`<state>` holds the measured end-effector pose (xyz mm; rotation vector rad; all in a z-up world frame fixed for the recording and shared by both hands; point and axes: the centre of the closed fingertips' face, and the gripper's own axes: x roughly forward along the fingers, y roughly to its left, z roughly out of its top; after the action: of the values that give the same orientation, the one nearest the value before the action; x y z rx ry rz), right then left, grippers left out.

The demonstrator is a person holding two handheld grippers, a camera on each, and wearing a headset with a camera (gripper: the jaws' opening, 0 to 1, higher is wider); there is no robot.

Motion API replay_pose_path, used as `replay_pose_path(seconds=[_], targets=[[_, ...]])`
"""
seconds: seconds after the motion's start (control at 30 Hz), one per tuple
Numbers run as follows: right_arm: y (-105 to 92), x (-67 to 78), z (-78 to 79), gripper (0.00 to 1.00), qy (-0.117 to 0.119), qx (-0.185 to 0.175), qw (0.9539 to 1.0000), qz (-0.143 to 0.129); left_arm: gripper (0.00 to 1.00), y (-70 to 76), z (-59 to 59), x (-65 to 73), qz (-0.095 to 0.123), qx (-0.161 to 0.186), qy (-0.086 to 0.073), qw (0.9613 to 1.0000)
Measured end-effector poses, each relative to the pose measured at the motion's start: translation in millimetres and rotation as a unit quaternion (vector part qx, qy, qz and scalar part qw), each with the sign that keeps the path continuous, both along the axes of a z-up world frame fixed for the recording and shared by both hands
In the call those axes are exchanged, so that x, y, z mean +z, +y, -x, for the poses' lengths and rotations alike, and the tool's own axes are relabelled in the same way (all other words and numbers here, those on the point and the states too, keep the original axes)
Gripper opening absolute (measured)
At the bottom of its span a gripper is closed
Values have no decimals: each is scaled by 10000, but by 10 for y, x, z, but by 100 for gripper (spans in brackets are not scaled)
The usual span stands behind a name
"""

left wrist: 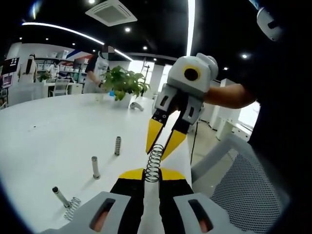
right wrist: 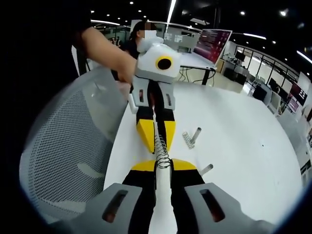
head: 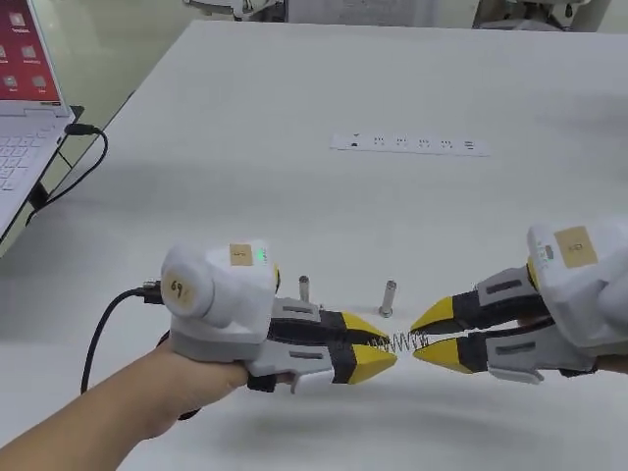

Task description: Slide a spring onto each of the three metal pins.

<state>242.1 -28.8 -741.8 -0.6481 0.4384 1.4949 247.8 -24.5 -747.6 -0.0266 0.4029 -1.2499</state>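
Observation:
A small steel spring [head: 407, 341] hangs level between the two grippers above the white table [head: 294, 196]. My left gripper [head: 391, 348] is shut on its left end. My right gripper [head: 416, 339] stands open, its yellow fingertips either side of the other end. In the left gripper view the spring [left wrist: 154, 163] runs from my left gripper [left wrist: 152, 174] up to the right gripper [left wrist: 161, 147]. Just behind stand two metal pins [head: 304, 287] [head: 389, 297]. The left gripper view has three pins: a far one [left wrist: 117, 145] that looks coiled, a bare one [left wrist: 95, 166], and a near one [left wrist: 61, 196] with a loose spring [left wrist: 72, 207] beside it.
A white power strip [head: 409, 144] lies mid-table. An open laptop [head: 20, 98] with a black cable [head: 93, 167] sits at the left edge. A grey mesh chair [right wrist: 63, 146] stands at the table's near side. A potted plant [left wrist: 124, 83] is at the far end.

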Motion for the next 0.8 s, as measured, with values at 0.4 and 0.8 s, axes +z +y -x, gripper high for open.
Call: replay_pose_path(seconds=[0.4,0.8], targets=[[150,182,93,7,183,73,9988,-457,2,0,28,-83,-261,-36,-149,9995],[338,302,109,7,91,86,9966,-820,2,-50,29,-74,-293,-88,-192,9993]])
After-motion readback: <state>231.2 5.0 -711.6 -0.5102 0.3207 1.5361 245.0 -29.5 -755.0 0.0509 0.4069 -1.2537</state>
